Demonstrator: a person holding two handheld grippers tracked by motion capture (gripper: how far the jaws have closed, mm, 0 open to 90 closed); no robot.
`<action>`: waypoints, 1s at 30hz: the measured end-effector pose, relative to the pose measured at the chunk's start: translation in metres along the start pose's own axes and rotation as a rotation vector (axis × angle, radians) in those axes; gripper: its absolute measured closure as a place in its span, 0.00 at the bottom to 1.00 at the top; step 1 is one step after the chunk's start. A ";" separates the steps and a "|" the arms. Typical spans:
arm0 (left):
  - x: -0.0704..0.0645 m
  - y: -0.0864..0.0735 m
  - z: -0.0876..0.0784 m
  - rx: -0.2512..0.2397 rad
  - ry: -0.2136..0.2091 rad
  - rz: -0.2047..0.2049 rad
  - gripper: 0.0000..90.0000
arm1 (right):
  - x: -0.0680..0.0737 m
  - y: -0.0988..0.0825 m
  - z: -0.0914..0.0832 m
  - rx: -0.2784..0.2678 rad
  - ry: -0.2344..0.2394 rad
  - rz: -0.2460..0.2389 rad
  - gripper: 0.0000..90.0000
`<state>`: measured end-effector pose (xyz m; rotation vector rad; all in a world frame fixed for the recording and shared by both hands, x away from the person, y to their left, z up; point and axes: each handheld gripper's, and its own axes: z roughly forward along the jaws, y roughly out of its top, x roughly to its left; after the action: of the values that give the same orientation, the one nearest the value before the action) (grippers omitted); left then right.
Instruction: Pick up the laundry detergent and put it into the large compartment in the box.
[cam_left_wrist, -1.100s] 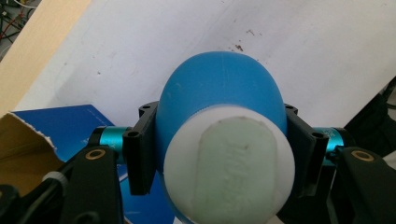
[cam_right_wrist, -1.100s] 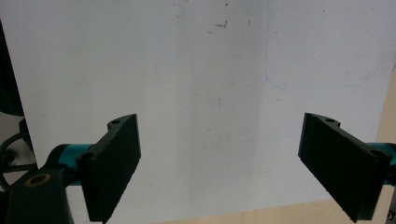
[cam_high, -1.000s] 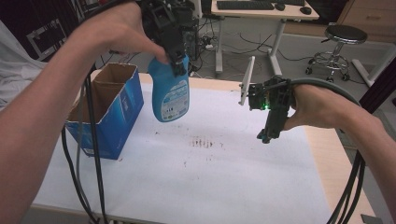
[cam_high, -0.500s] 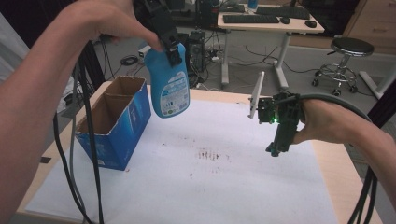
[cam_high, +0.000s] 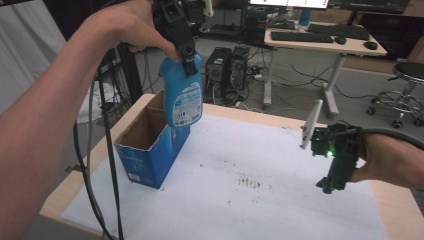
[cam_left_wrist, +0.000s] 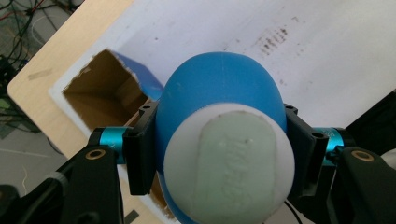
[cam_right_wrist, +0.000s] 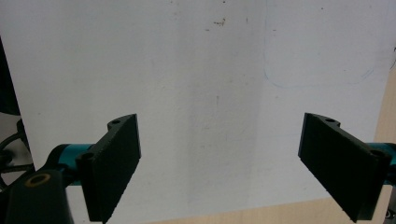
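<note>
The left tool (cam_high: 182, 42) clamps the neck of a blue bottle (cam_high: 182, 97), hanging it upright beside the open box (cam_high: 150, 145), probably to lower it in. The right tool (cam_high: 332, 172) hovers wide and empty above the white surface (cam_high: 280, 150).

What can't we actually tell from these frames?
- Inside of the box: its floor is hidden by its own walls in the high view and by the bottle in the left gripper view.
- Bottle label: print too small, high view.
- Left claw: pad contact hidden behind the bottle.
- Right claw: open, nothing between.
</note>
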<state>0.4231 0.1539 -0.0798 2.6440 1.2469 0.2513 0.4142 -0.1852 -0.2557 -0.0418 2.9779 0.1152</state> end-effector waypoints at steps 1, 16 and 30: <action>0.003 -0.003 0.000 -0.003 -0.002 -0.011 0.43 | 0.000 0.001 0.001 -0.002 -0.001 -0.003 0.14; 0.050 -0.043 0.002 0.030 0.033 -0.068 0.43 | -0.002 0.004 0.006 0.004 0.008 -0.012 0.14; 0.069 -0.068 0.025 0.049 0.033 -0.087 0.43 | -0.002 0.005 0.012 0.001 0.010 -0.012 0.14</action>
<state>0.4215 0.2468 -0.1171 2.6284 1.3922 0.2544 0.4183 -0.1797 -0.2665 -0.0597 2.9874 0.1128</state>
